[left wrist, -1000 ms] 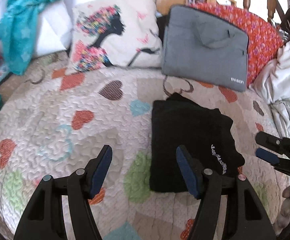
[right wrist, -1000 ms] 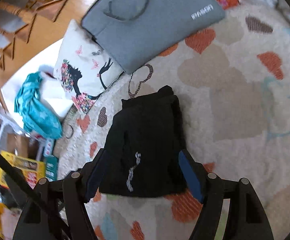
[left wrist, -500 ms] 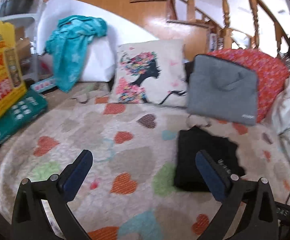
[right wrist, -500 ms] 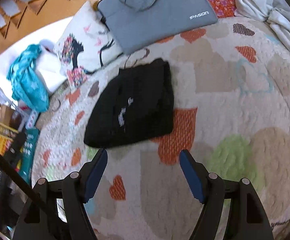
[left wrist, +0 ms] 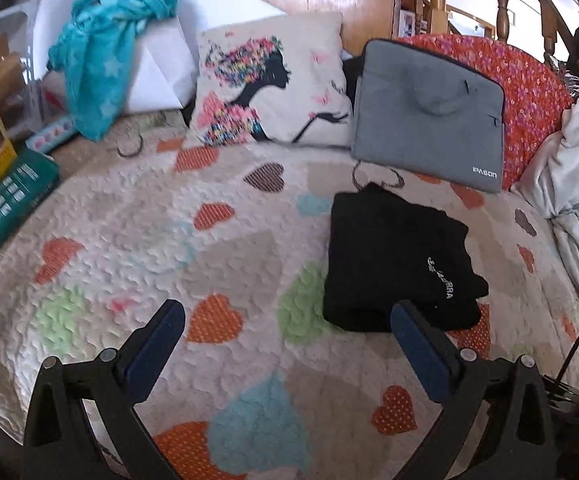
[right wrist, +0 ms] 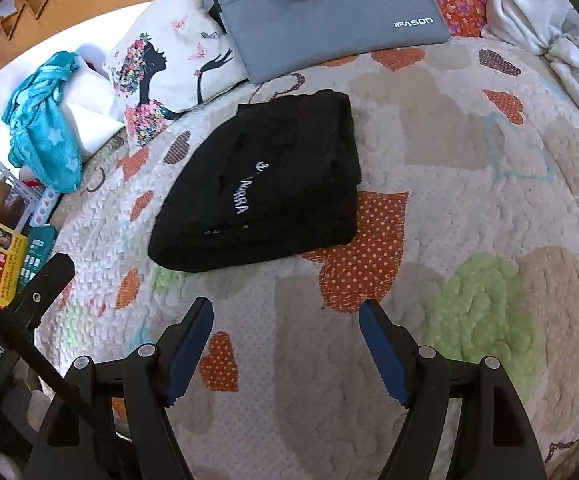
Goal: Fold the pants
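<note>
Both grippers had pulled back, left gripper (left wrist: pixel 285 332) and right gripper (right wrist: pixel 285 332) spread wide, empty; the black pants (right wrist: pixel 265 184) lay folded on the quilt (right wrist: pixel 469 184) — job apparently finished.

1. a bed carries everything here, covered by a cream quilt (left wrist: pixel 137 240) stitched with orange, green, blue and brown hearts.
2. black pants (left wrist: pixel 397 268) lie folded flat on the quilt, white lettering facing up.
3. a grey laptop bag (left wrist: pixel 429 108) leans at the head end, its lower edge just beyond the pants.
4. beside it a white cushion (left wrist: pixel 273 84) with a woman's silhouette rests on the quilt.
5. a red floral pillow (left wrist: pixel 529 92) sits behind the bag.
6. crumpled white bedding (left wrist: pixel 577 184) piles along the quilt's edge near the red pillow.
</note>
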The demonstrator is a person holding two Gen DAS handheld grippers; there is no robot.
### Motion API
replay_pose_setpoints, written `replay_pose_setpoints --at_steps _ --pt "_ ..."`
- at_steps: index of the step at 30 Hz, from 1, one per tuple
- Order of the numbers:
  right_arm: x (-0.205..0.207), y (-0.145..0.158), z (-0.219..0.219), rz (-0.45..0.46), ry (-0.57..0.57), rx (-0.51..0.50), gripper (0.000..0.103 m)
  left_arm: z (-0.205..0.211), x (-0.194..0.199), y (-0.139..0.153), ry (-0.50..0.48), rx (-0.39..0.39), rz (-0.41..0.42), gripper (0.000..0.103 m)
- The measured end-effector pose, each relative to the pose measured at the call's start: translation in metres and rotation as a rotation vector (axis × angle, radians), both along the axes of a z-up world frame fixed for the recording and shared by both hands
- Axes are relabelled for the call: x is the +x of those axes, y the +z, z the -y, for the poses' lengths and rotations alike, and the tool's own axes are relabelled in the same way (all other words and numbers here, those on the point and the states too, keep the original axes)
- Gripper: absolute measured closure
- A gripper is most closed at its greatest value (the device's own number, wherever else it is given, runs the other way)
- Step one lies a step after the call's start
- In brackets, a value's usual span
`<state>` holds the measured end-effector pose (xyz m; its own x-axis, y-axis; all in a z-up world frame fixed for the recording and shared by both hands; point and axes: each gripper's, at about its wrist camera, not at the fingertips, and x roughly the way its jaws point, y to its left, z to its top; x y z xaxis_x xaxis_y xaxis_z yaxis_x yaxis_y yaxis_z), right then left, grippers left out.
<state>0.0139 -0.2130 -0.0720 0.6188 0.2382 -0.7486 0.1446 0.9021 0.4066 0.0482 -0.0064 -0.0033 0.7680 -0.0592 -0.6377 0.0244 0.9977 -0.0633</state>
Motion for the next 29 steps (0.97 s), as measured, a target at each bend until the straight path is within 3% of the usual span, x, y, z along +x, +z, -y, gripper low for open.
replay_pose_setpoints --at_steps 8,29 --pt "0.006 -0.009 0.007 -0.024 -0.019 0.012 0.022 0.006 0.012 -0.015 -0.033 -0.040 -0.089 0.001" --pt "0.007 -0.012 0.001 -0.019 -0.013 -0.035 0.021 0.008 0.016 -0.027 -0.053 -0.042 -0.143 0.001"
